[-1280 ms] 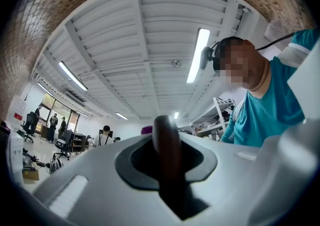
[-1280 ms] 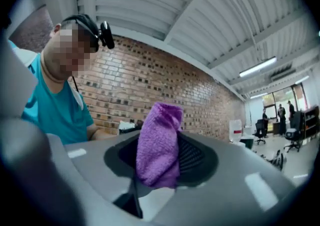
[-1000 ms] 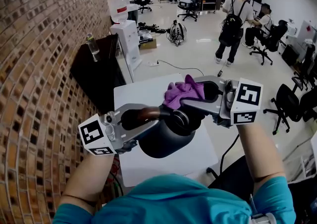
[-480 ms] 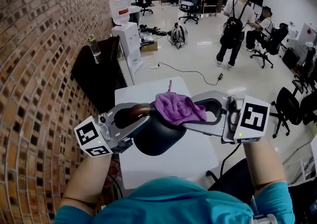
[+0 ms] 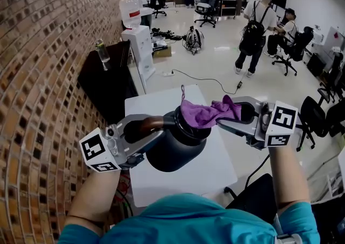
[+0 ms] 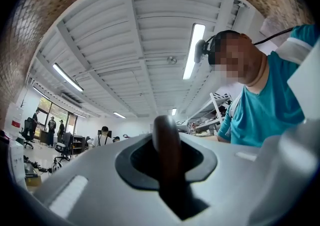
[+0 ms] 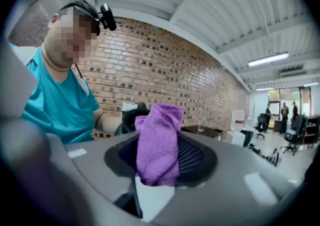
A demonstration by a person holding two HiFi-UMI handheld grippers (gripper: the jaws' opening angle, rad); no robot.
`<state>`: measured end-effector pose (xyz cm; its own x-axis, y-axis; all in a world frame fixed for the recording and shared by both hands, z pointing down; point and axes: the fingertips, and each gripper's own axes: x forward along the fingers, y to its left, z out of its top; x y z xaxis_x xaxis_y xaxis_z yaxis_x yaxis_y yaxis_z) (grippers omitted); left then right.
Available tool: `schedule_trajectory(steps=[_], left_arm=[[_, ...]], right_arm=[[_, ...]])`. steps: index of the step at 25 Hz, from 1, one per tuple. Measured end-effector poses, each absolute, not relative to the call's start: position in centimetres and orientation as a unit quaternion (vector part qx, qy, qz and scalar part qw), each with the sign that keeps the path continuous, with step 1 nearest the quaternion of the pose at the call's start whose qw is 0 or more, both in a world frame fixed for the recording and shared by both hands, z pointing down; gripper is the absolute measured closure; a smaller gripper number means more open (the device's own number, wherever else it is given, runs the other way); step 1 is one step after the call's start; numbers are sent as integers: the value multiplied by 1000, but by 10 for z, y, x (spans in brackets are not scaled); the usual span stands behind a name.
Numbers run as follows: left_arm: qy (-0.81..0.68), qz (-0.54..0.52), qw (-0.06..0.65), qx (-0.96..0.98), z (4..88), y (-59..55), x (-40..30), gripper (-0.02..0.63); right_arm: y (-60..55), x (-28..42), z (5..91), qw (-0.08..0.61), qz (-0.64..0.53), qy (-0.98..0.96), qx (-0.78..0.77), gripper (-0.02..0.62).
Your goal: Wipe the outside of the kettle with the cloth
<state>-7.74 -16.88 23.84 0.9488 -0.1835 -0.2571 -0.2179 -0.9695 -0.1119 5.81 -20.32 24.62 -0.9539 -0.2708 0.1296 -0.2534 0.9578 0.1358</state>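
Note:
A black kettle (image 5: pixel 175 151) hangs above the white table (image 5: pixel 215 175), tilted toward me. Its brown handle (image 5: pixel 144 125) is clamped in my left gripper (image 5: pixel 148 128), and the same handle (image 6: pixel 167 142) stands upright between the jaws in the left gripper view. My right gripper (image 5: pixel 229 114) is shut on a purple cloth (image 5: pixel 206 112), which drapes over the kettle's top rim on the far right side. In the right gripper view the cloth (image 7: pixel 157 142) fills the jaws, and the kettle (image 7: pixel 131 116) shows dark behind it.
A brick wall (image 5: pixel 43 75) runs close along the left. A dark cabinet (image 5: pixel 105 78) with a bottle (image 5: pixel 101 49) stands beyond the table. A white box (image 5: pixel 137 40), cables, office chairs and several people are on the floor farther back.
The right gripper carried the cloth left across the kettle's top, then back to the right; the cloth now lies bunched on the rim. The kettle and left gripper barely moved.

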Motion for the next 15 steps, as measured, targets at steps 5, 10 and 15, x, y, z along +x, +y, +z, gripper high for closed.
schedule_trajectory(steps=[5,10,15], left_arm=[[95,83,76,-989,248,-167,-59,517],[91,40,83,-992,260,-167,-41,517],[93,15,78,-992,268,-170,-32,517]], right_arm=[[-214,52,227,32,-46,-989,134,440],[-183,6,206,60,-110,-990,72,441],[-161,-32,212,125,-165,-978,37,441]])
